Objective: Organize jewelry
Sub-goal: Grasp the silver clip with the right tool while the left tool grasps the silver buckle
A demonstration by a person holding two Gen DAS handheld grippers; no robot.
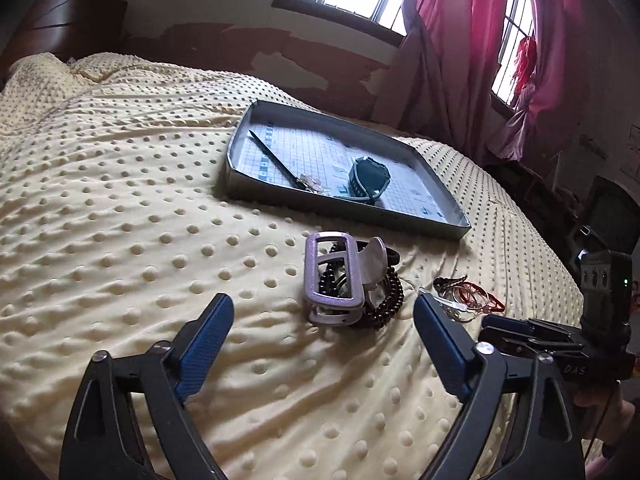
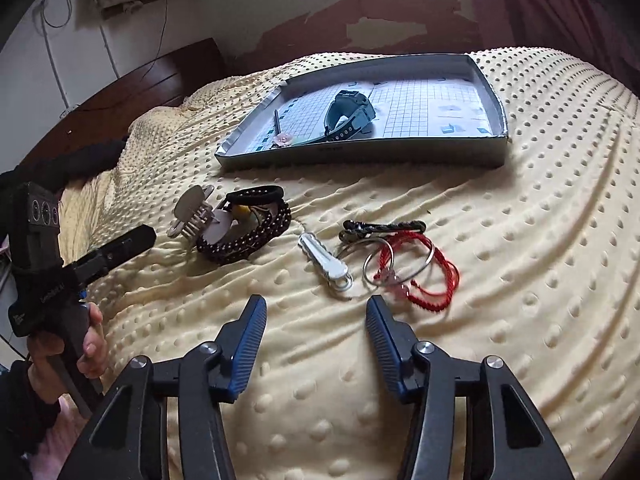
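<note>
Both empty and spread wide, the left gripper (image 1: 324,320) hovers just short of the hair claw (image 1: 334,280) on the bed (image 1: 120,200), the right gripper (image 2: 316,316) just short of the white clip (image 2: 326,264) and red bracelet (image 2: 432,276), with the tray (image 2: 360,156) beyond.

A shallow grey tray (image 2: 360,156) lies on the bed, holding a dark watch (image 2: 352,114) and a thin black hair stick (image 1: 274,160). Before it lie a lilac hair claw (image 1: 332,280) on dark bead bracelets (image 2: 248,236), a white clip (image 2: 326,262), metal bangles (image 2: 400,260) and red cords (image 2: 436,276).
</note>
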